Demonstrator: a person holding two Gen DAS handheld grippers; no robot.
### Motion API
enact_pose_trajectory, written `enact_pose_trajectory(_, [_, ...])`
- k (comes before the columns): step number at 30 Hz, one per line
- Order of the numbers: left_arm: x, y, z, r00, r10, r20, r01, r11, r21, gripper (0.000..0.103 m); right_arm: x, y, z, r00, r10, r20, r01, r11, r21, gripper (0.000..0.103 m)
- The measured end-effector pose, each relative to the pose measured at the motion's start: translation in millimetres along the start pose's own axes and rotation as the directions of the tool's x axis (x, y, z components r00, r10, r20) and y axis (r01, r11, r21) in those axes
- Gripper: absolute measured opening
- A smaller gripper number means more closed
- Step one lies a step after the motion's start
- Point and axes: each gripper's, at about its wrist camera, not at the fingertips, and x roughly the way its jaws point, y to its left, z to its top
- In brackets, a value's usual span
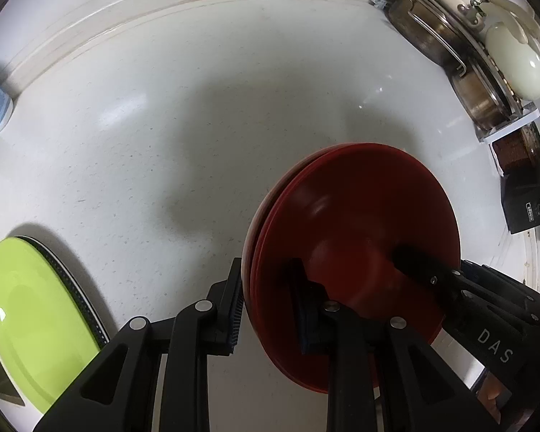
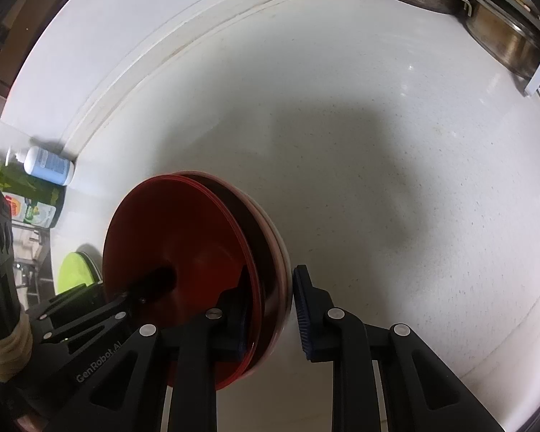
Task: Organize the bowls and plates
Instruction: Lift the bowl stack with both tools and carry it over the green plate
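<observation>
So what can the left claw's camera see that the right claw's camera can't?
Only the left view shows the cream dishes up on the rack. Only the right view shows the green soap bottle and the whole blue-labelled bottle. Both show the red plates, the green plate, metal pans, white counter and both claws.

On my feeds the white bench [image 1: 198, 115] is brightly and evenly lit from above, with a soft grey shadow pooled just beyond the red plates [image 1: 356, 237] in both views. Small glare spots sit on the bench near the steel pans [image 1: 432, 25] and on the green plate [image 1: 28, 316]. Both fisheye pictures bend the bench's back edge into an arc, darken at the corners, and look slightly soft throughout.
</observation>
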Motion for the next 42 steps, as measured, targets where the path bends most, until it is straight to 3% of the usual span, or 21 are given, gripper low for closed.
enact_pose_trajectory(12, [-32, 19, -10, 0.997, 0.029, 0.074, -0.025, 0.998, -0.052, 0.024, -13, 36, -3, 0.999, 0.043, 0.009, -0.042, 0.996, -0.079, 0.024])
enact_pose_trajectory(22, [-69, 72, -27, 0.989, 0.064, 0.135, -0.043, 0.988, -0.15, 0.024, -23, 94, -11, 0.996, 0.089, 0.006, -0.086, 0.974, -0.208, 0.024])
enact_pose_trajectory(42, [-118, 192, -94, 0.973, 0.151, 0.173, -0.066, 0.905, -0.42, 0.024, 2, 221, -52, 0.979, 0.164, -0.122, -0.201, 0.874, -0.443, 0.024])
